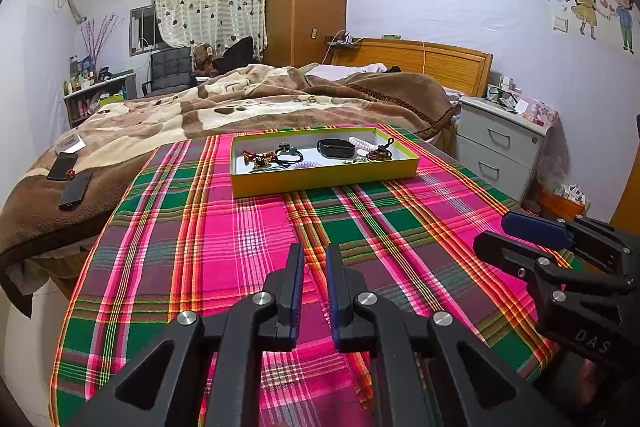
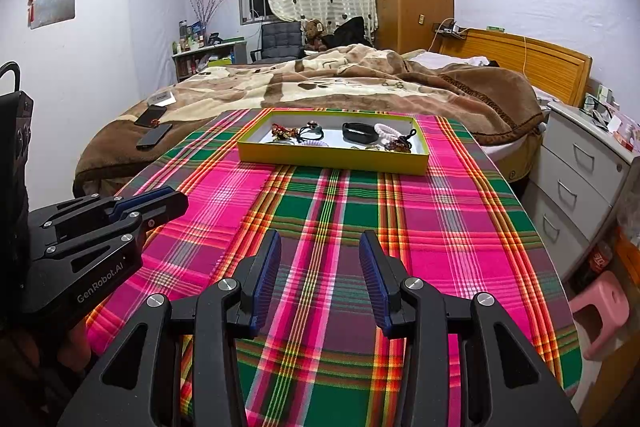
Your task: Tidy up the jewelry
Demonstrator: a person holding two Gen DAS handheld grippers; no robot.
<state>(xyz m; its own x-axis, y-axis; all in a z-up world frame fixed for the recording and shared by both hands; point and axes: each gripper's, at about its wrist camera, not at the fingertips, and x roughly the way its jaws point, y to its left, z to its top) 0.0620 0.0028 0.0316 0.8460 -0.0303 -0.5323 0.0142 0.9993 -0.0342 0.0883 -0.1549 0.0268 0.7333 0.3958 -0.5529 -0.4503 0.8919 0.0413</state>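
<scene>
left tongs (image 1: 315, 255): nearest the camera, poised over the plaid cloth, jaws set narrow with a slim gap and nothing between them; at that gap they would likely push a bracelet aside rather than straddle it

right tongs (image 2: 320, 243): alongside on the right, jaws wide and empty, also above the cloth and well short of the tray

plaid cloth (image 2: 332, 195): covers the worktop and drapes over its near and side edges; a finger dragging low on the reach could snag it and pull the tray along

yellow tray (image 1: 320, 179): at the far end of the worktop, just before the bed, holding all the jewelry; it looks like light card, so a nudge on its wall could slide it toward the far edge

black band (image 1: 335, 148): lies in the middle of the tray, apart from most pieces, probably the easiest pick

white coil tie (image 1: 362, 143): just beside the black band, toward the right; springy, so it may squirm out of a pinch

beaded pieces (image 1: 258, 159): bunched at the left end with a dark hair tie (image 1: 289, 155) touching them; lifting one could well drag its neighbours up, and they might drop outside the tray

dark beaded bracelet (image 2: 400, 143): at the right end near the tray wall, where a finger has little room and may bump the card

bed (image 1: 248, 99): directly behind the tray; anything flicked over the far wall would land in the blanket folds and be hard to spot
</scene>
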